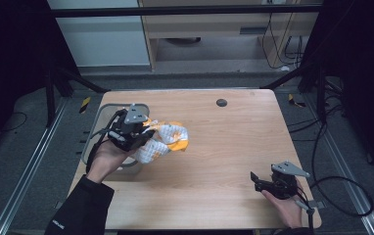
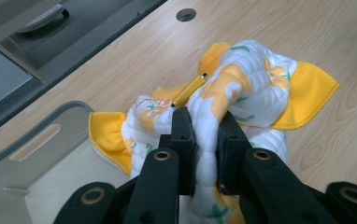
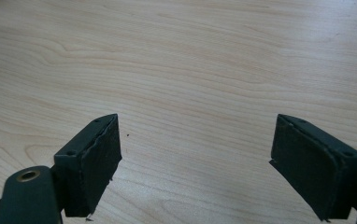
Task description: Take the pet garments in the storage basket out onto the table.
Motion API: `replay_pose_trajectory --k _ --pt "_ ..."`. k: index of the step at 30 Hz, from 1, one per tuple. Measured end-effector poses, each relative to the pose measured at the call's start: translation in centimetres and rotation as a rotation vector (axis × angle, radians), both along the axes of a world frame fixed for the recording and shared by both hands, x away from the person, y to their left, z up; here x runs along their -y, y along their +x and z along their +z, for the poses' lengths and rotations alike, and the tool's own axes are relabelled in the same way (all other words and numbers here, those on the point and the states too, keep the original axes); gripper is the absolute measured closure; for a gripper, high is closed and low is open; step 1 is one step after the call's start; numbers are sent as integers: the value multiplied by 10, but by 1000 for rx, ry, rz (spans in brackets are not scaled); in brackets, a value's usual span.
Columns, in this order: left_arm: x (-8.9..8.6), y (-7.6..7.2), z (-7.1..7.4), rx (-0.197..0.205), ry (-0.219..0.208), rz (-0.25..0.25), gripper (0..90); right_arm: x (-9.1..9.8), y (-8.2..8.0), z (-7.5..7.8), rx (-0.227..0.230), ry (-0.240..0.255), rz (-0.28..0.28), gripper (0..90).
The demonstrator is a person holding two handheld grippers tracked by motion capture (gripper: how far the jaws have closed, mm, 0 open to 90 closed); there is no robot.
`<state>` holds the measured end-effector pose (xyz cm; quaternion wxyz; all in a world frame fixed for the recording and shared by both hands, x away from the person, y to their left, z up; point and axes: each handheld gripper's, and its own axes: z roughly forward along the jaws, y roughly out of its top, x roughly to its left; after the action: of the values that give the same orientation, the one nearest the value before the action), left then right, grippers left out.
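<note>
the left claw point(image 2: 203, 140) is clamped on a fold of the cloth point(image 2: 242, 88), which lies bunched just beside the bin point(image 1: 93, 142), so it looks picked but not yet binned, while the right claw point(image 3: 195, 163) waits wide open, well apart over bare tabletop point(image 1: 224, 161).

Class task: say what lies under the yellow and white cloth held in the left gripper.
Under the cloth: the wooden table and the grey bin's rim. Anything beneath its folds is hidden.
</note>
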<state>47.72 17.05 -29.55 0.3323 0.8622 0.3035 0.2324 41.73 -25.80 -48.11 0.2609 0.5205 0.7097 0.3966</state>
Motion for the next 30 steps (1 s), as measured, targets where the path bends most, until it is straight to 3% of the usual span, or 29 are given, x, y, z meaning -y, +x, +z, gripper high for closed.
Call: replay_pose_trajectory --k 30 --pt "58 5 -34 -61 48 -126 801 2 0 0 20 -7 -7 154"
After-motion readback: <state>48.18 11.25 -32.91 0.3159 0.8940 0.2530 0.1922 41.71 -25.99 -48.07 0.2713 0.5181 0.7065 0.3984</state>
